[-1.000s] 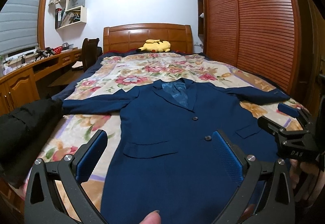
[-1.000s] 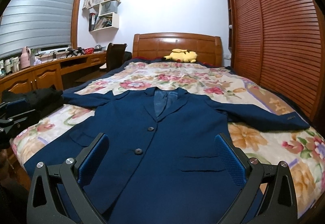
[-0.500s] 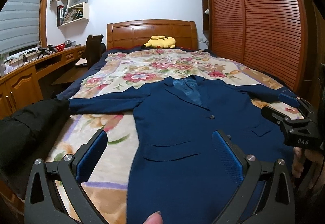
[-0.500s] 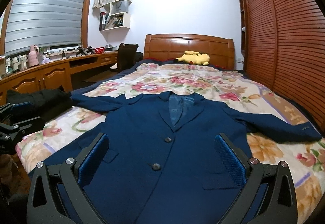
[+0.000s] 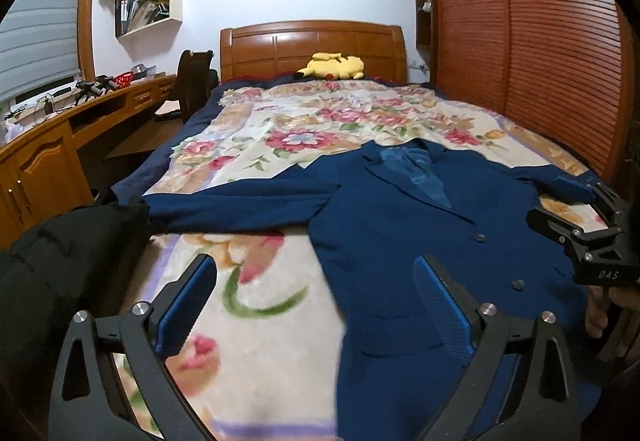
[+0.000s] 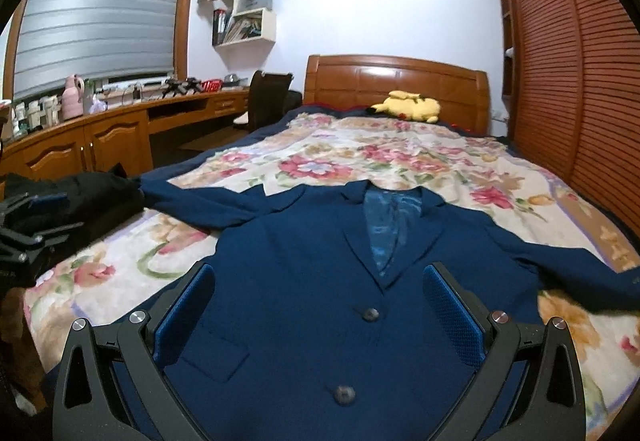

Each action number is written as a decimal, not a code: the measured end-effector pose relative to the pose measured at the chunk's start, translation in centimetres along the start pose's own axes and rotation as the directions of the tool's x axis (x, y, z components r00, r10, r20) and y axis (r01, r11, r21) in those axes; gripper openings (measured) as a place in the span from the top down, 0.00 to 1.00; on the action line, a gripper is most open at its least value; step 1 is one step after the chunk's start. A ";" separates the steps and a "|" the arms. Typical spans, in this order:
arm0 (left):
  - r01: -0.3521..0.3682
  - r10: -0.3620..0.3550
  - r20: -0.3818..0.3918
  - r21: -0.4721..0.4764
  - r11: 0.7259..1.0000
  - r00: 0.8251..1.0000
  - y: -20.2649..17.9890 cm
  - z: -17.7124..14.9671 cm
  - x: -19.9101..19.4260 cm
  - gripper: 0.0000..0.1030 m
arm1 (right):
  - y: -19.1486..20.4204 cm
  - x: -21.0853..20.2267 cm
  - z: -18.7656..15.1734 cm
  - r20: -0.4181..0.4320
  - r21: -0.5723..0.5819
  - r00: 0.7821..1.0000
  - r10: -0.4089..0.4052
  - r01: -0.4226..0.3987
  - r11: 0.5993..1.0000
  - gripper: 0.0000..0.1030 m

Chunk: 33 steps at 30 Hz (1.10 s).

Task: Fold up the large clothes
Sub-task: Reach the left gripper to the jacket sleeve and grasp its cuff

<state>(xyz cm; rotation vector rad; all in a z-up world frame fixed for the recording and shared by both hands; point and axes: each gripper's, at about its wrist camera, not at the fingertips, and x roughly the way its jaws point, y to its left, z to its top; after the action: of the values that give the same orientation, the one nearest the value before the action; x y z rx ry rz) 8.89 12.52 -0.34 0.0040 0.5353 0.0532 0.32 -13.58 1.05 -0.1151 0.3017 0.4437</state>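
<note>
The navy jacket (image 6: pixel 304 281) lies flat, front up and buttoned, on the floral bed (image 6: pixel 400 161). My left claw (image 5: pixel 316 305) and right claw (image 6: pixel 320 309) are both released and hold nothing. I think the smooth lining could slide, or one sleeve (image 5: pixel 240 207) drag and spoil the fold. I read only "DAS" on the right claw body.
</note>
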 end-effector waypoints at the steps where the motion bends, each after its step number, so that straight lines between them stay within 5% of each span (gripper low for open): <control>1: 0.000 0.000 -0.005 0.002 1.000 1.000 0.2 0.2 0.4 0.07 | -0.1 0.7 0.2 -0.010 -0.005 1.000 0.004 -0.004 1.000 0.00; 13: -0.045 0.043 -0.134 -0.016 0.999 0.990 4.0 1.9 9.1 0.29 | -2.2 5.9 1.4 -0.101 -0.021 0.992 0.073 -0.075 0.997 0.00; 21: -0.100 0.081 -0.214 -0.077 0.992 0.973 6.8 2.4 15.0 0.30 | -2.4 8.9 0.6 -0.187 -0.015 0.979 0.084 -0.088 0.996 0.00; 33: -0.219 0.165 -0.305 -0.154 0.963 0.938 10.8 3.6 21.5 0.30 | -2.3 9.1 0.3 -0.194 0.002 0.977 0.092 -0.093 0.996 0.00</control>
<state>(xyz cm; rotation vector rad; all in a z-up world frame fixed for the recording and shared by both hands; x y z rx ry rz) 28.67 24.46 -8.04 -0.1365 0.8218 0.3002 9.23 -11.96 -1.44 -0.1521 0.4984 0.5270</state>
